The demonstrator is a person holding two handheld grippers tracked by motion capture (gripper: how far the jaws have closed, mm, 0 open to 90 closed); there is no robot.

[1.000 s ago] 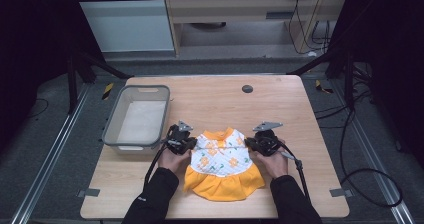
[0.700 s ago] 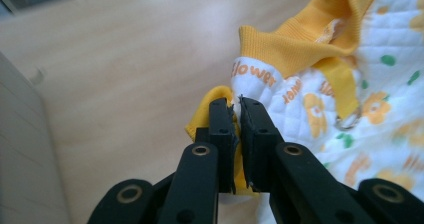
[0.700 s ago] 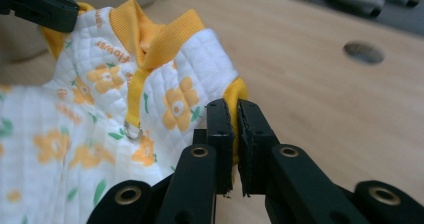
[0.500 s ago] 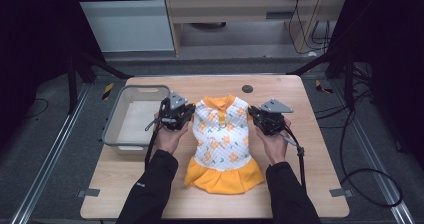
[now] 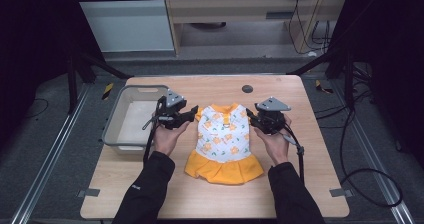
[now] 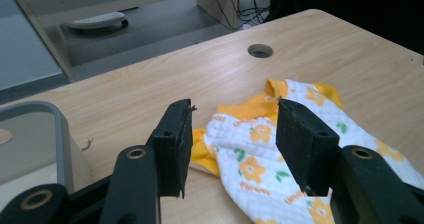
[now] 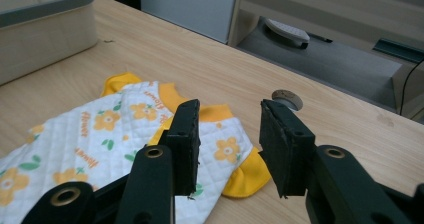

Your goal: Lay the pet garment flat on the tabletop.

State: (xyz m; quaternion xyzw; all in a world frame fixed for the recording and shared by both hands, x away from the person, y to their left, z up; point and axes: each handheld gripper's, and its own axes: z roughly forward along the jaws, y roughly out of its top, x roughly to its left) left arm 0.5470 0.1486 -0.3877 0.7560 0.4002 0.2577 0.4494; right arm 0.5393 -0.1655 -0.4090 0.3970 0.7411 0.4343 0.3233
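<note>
My table (image 5: 305, 149) is a pale wooden top on a dark frame, with a round cable hole (image 5: 247, 89) near its far edge. Flat on the middle lies a little dress (image 5: 223, 141), white with orange flowers, its orange skirt towards me and its collar towards the far edge. At my left a grey tub (image 5: 131, 118) sits on the wood, just beside the dress.
</note>
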